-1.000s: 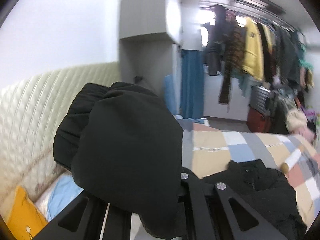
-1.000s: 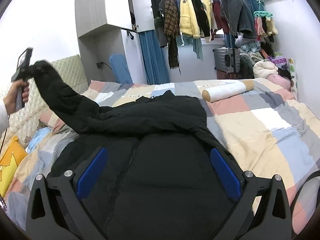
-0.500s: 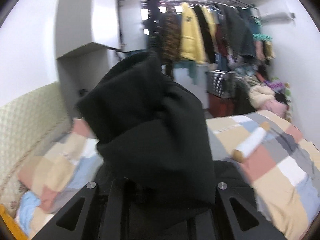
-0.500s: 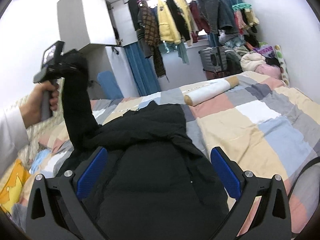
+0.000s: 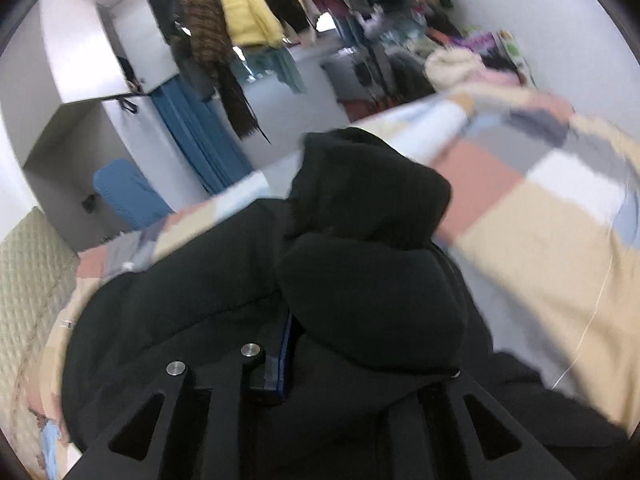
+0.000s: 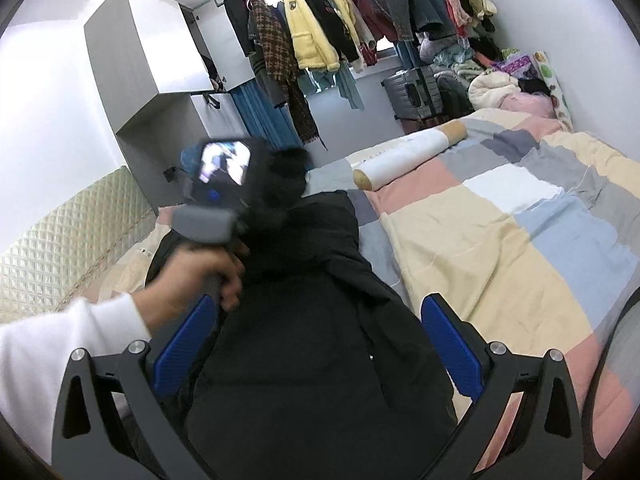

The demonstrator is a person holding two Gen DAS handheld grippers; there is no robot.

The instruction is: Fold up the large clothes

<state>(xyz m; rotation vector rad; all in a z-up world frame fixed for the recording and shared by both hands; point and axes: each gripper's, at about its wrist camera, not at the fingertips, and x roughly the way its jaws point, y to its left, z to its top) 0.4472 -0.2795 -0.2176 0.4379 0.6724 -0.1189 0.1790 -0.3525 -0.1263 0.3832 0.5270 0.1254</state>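
A large black padded jacket [image 6: 312,352] lies on the patchwork bed cover [image 6: 500,240]. My left gripper [image 5: 320,344] is shut on the jacket's black sleeve [image 5: 368,240], which drapes over its fingers and hides the tips. In the right wrist view the left gripper [image 6: 256,200] holds that sleeve [image 6: 284,184] above the jacket's far part, with a hand and white cuff on its handle. My right gripper [image 6: 316,344] is open and empty, low over the near part of the jacket, its blue pads [image 6: 448,344] wide apart.
A white roll with tan ends [image 6: 408,156] lies across the bed beyond the jacket. A quilted headboard [image 6: 68,232] is at the left. Hanging clothes [image 6: 312,36], a blue curtain [image 6: 260,120], a grey suitcase [image 6: 412,92] and a pile of bedding [image 6: 504,88] stand beyond the bed.
My left gripper has swung the sleeve from the headboard side across and down over the jacket's body. My right gripper stayed open over the jacket.
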